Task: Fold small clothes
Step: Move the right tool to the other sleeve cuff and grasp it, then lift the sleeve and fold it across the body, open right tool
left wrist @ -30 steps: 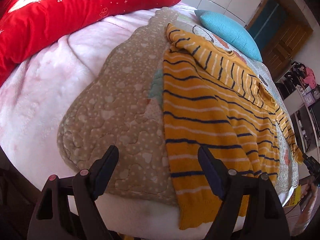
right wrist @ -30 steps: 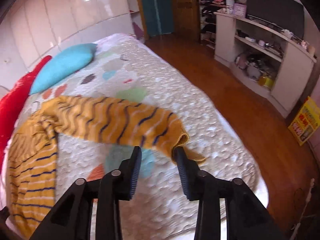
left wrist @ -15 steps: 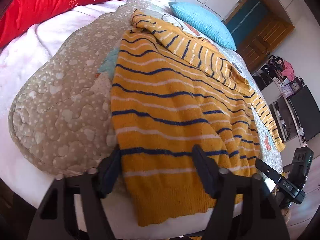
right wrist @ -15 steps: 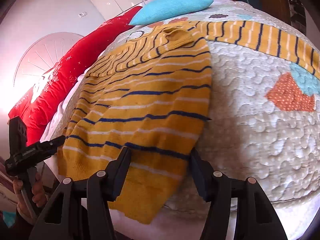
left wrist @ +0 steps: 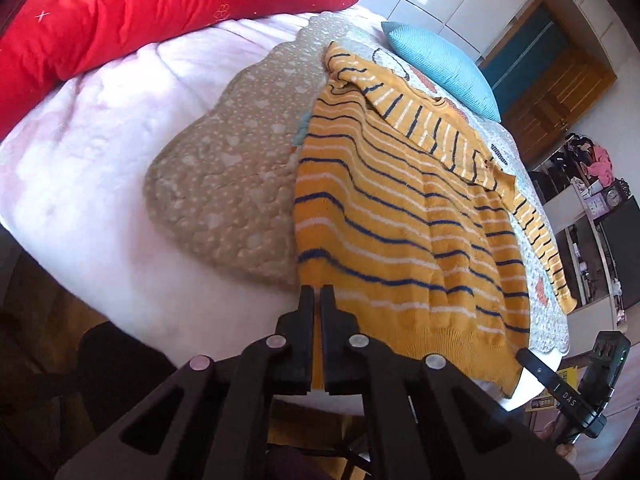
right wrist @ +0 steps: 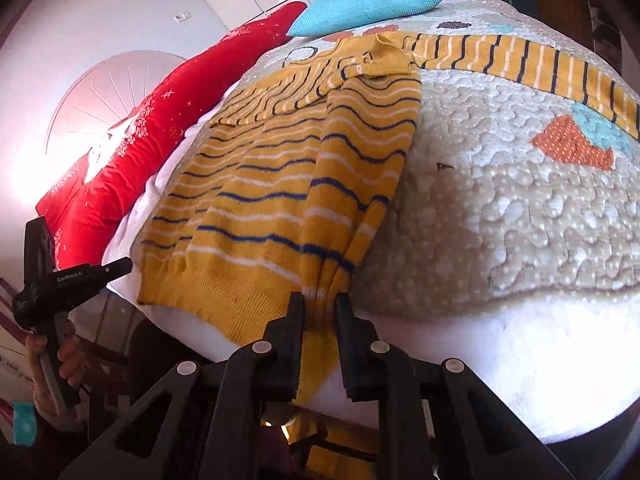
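A yellow sweater (left wrist: 400,220) with navy and white stripes lies flat on the bed, one sleeve folded across its chest, the other sleeve (right wrist: 520,60) stretched out sideways. My left gripper (left wrist: 317,294) is shut on the hem's left corner, with a strip of yellow knit showing between its fingers. At the hem's right corner the jaws of my right gripper (right wrist: 318,302) are closing, and the sweater (right wrist: 288,168) bunches between the pads. Each gripper also shows at the edge of the other's view: the right gripper (left wrist: 524,356) and the left gripper (right wrist: 126,266).
The sweater rests on a beige quilted mat (left wrist: 224,184) over a white blanket (left wrist: 80,160). A red quilt (left wrist: 140,8) and a blue pillow (left wrist: 440,68) lie at the bed's head. A shelf unit (left wrist: 600,208) and a wooden door (left wrist: 560,92) stand beyond the bed.
The right gripper swung from the outstretched sleeve to the hem and closed on it. The left gripper shifted onto the hem's left corner and shut there. The knit now bunches at both corners.
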`<move>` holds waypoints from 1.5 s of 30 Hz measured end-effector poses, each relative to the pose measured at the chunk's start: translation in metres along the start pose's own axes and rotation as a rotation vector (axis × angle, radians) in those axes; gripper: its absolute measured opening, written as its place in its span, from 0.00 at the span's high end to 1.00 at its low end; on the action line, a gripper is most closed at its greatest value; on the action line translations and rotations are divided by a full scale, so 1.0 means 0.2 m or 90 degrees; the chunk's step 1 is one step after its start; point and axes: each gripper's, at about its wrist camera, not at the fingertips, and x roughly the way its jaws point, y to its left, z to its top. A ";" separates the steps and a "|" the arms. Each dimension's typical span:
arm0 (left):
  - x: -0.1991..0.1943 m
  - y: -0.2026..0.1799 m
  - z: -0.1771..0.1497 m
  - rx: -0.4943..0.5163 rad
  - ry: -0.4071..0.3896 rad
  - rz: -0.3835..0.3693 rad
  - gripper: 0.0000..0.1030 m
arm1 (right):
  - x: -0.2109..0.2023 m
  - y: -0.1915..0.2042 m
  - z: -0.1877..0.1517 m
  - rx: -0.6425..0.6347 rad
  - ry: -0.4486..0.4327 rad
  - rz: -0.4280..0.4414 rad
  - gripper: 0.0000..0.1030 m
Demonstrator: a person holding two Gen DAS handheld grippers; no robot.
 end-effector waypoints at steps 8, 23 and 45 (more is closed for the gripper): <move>-0.10 0.16 -0.05 -0.011 -0.040 0.030 0.90 | -0.17 -0.24 0.11 0.030 -0.071 -0.102 0.61; -0.14 -0.08 0.09 0.004 -0.106 0.021 0.42 | -0.41 -1.50 0.45 0.511 -0.291 -0.153 0.43; -0.06 -0.11 0.17 0.029 -0.114 -0.002 0.33 | -0.13 -0.16 1.52 0.092 -0.212 -0.053 0.86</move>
